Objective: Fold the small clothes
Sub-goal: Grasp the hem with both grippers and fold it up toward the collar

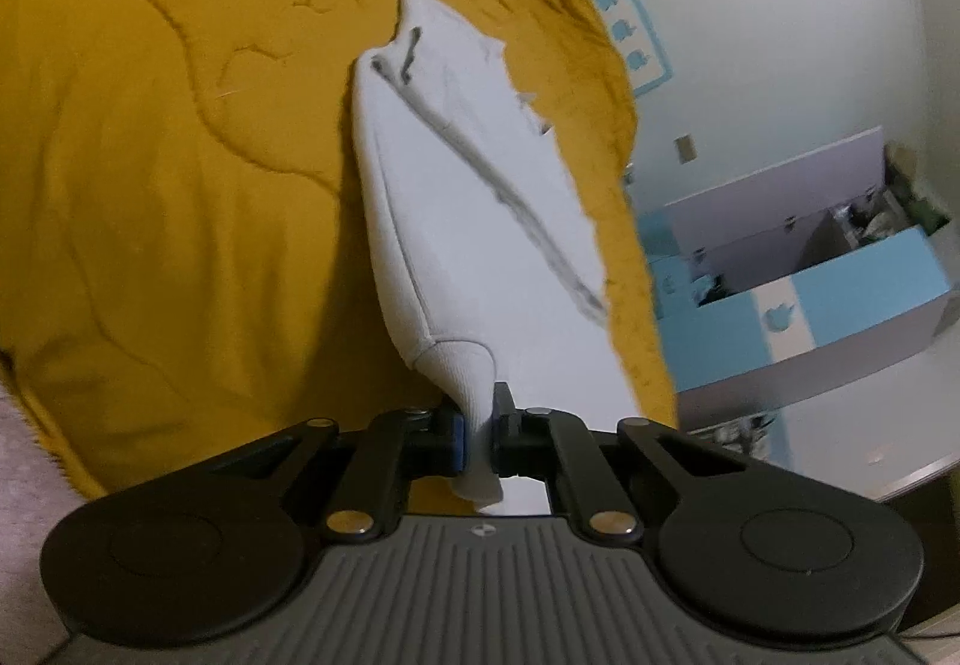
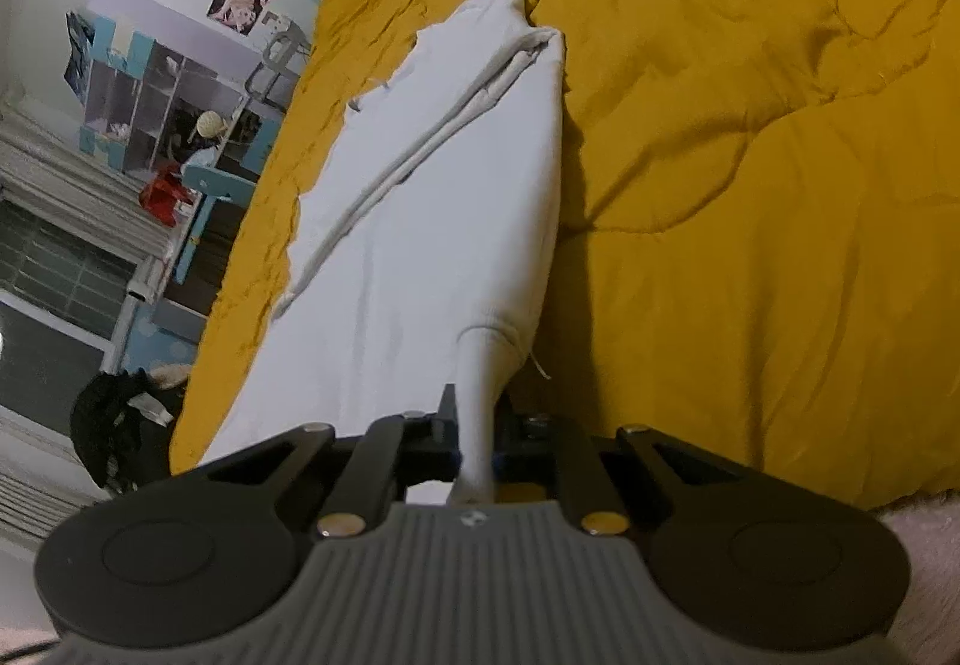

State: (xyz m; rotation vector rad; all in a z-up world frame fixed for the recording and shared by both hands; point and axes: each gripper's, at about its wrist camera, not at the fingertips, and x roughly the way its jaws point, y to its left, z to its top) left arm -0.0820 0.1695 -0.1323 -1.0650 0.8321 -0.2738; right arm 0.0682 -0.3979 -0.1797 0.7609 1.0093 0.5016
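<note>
A small white garment (image 1: 468, 173) hangs stretched above a mustard-yellow quilt (image 1: 168, 173). My left gripper (image 1: 478, 434) is shut on a ribbed cuff or hem of it, and the cloth runs away from the jaws. In the right wrist view the same white garment (image 2: 432, 221) shows a thick seam along its length. My right gripper (image 2: 477, 443) is shut on another ribbed edge of it. The far end of the garment rests on the quilt (image 2: 750, 185).
The quilt's edge (image 1: 636, 221) drops off to the right in the left view. Beyond it stand a blue and white shelf unit (image 1: 840, 269), another shelf unit (image 2: 150, 107) with a red item, a window (image 2: 54, 269) and dark clothing (image 2: 120, 425).
</note>
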